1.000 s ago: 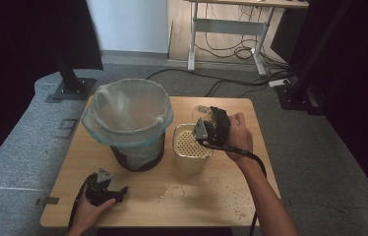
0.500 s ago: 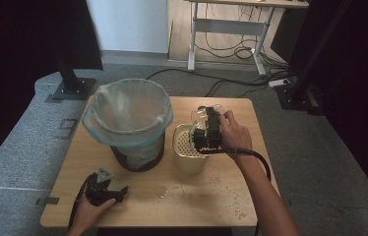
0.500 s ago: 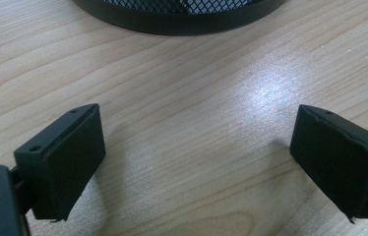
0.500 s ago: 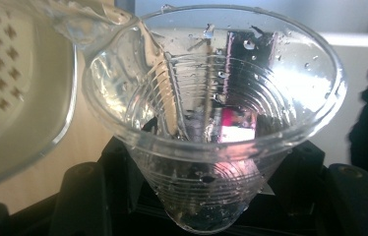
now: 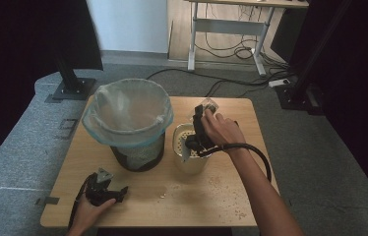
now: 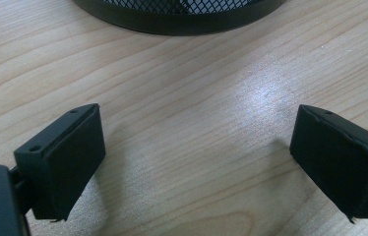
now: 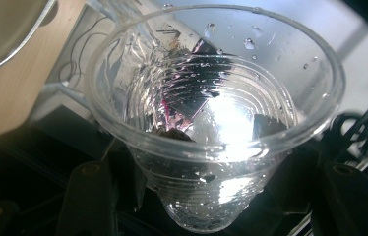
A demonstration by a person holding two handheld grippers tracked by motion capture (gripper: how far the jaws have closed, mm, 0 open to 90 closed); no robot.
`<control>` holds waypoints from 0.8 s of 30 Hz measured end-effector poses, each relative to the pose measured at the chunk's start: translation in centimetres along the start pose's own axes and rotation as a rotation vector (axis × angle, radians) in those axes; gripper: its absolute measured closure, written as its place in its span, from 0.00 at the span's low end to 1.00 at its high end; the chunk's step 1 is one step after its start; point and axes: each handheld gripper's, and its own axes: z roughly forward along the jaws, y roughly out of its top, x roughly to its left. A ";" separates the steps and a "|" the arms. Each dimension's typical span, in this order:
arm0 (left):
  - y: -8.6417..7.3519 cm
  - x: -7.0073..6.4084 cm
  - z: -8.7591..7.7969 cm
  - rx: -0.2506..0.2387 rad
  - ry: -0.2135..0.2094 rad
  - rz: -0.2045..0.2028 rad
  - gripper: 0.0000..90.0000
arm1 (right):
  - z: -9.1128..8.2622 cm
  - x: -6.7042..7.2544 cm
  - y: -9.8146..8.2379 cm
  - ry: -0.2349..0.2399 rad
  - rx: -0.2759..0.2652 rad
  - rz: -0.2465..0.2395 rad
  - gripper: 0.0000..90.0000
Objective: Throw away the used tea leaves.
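Cup (image 7: 211, 147): clear plastic, wet inside, with drops on the wall and a dark rest at the bottom; it was held in the air at the far edge of the strainer pot (image 5: 184, 164), not touching the surface (image 5: 138, 201).
Right gripper (image 5: 200, 118): its fingers were clenched on the lower wall of the cup and had just closed further on it. The wall looked thin, so more squeeze would probably buckle it.
Strainer pot: cream, with a holed top, it stood just beside the lined bin (image 5: 138, 155) and under the right hand.
Step in hand: most likely emptying the cup. It was best to bring the rim fully over the holes first, then tip slowly by turning the wrist.
Left gripper (image 6: 197, 162): its fingers were released with nothing between them, low over the surface near the bin's base. It could steady the pot if needed.
Risk: crumbs (image 5: 226, 196) already lay on the surface; a fast tip could splash more beside the pot.
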 end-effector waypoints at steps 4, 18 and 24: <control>0.0 0.0 0.0 0.000 0.000 0.000 0.07 | 0.0 0.1 0.6 -0.035 0.001 -0.110 0.47; 0.0 0.0 0.0 0.000 0.000 0.000 0.07 | -0.6 -1.1 0.2 -0.028 -0.001 0.008 0.48; 0.0 0.0 0.0 0.000 0.000 0.000 0.07 | -0.9 -1.7 0.1 0.072 -0.067 0.365 0.48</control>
